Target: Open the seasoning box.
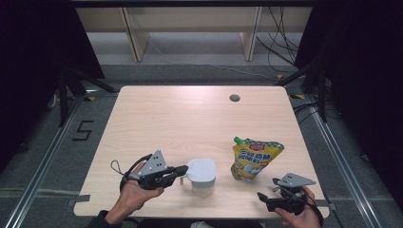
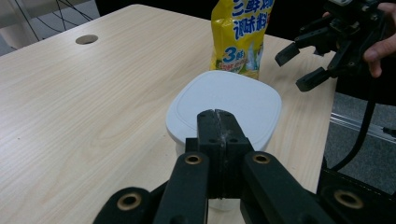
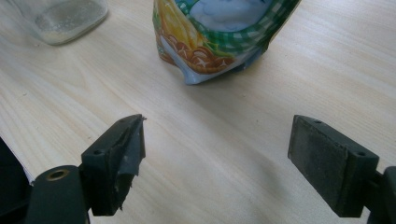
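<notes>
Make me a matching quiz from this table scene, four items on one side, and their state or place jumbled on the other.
Column one:
1. left tool
2. right tool
3. yellow sauce pouch
4. white-lidded container

Column two:
A. jaws spread wide apart
B. stands upright, green cap at its top corner
C. jaws closed together at the container's handle side
D. sits between the left tool and the pouch

Pairs: 1-C, 2-A, 3-B, 4-D
</notes>
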